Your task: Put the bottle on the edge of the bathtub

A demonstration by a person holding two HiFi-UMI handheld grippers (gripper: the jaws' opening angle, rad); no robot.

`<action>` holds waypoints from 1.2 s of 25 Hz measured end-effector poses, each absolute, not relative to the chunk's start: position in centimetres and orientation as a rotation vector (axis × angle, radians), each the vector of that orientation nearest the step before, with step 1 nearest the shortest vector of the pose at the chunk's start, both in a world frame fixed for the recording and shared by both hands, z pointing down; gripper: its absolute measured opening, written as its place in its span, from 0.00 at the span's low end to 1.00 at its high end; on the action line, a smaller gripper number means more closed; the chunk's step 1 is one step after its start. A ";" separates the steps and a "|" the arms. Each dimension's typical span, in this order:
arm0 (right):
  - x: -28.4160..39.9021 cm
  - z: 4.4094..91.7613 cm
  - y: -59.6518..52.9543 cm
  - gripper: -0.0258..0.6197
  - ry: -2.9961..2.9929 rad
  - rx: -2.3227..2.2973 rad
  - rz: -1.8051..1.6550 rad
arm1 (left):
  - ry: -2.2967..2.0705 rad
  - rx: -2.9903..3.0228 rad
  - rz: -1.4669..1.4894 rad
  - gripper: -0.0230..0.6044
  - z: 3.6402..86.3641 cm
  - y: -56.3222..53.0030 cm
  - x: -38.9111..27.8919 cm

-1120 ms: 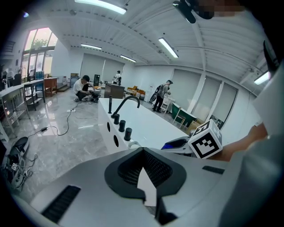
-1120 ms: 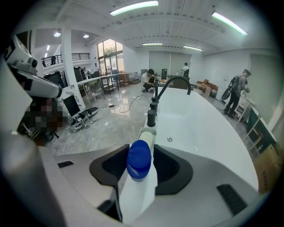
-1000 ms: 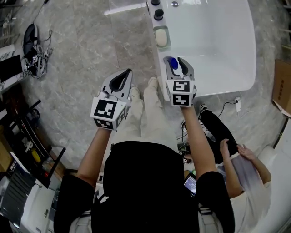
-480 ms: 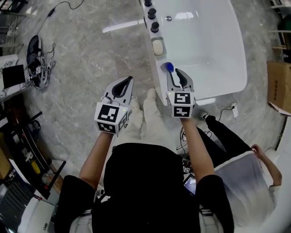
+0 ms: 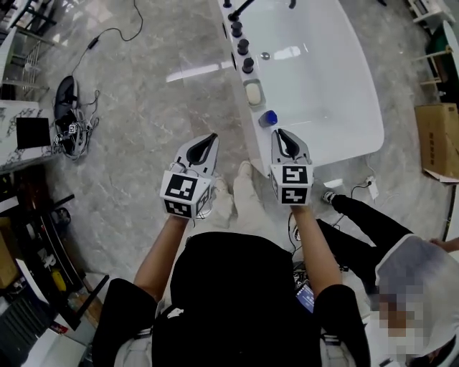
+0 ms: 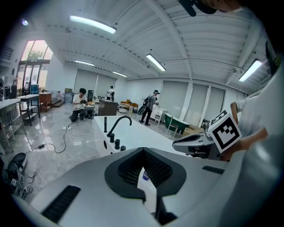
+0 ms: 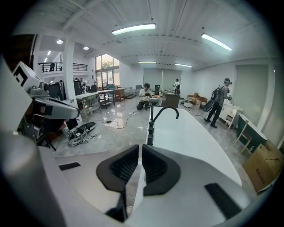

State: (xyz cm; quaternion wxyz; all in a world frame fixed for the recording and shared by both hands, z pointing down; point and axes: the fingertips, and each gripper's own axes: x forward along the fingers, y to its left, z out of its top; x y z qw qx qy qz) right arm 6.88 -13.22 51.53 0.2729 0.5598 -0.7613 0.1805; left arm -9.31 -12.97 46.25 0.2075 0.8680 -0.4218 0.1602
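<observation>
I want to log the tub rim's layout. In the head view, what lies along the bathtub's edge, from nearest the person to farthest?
Along the rim: blue-capped bottle → soap dish → row of black knobs → black faucet.

A: What's the tub [image 5: 337,86] like?
B: Glossy white and smooth. Its tap [image 7: 150,131] is matt black.
A: The floor [image 5: 143,93]?
B: Polished grey stone, shiny enough to mirror the lights.
A: The right gripper [image 7: 140,146]?
B: Matt white plastic with ribbed black pads [image 7: 154,167]. The box [image 5: 434,140] is plain brown cardboard.
</observation>
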 end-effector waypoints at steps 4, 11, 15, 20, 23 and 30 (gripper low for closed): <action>5.8 48.4 -11.8 0.09 -2.063 1.546 0.462 | -1.172 2.461 0.408 0.05 43.8 -11.4 -10.1; 3.6 43.4 -8.9 0.08 -2.137 1.592 0.374 | -1.192 2.532 0.329 0.05 39.6 -9.1 -11.5; 3.0 41.1 -7.1 0.08 -2.177 1.621 0.332 | -1.201 2.570 0.298 0.05 37.9 -7.6 -11.9; 3.0 38.4 -5.9 0.08 -2.215 1.646 0.271 | -1.202 2.612 0.287 0.05 36.5 -6.3 -11.4; 3.3 36.9 -5.3 0.08 -2.240 1.654 0.237 | -1.201 2.637 0.275 0.05 35.2 -5.6 -10.7; 5.8 33.8 -3.9 0.08 -2.289 1.672 0.178 | -1.233 2.695 0.268 0.05 31.9 -4.3 -8.2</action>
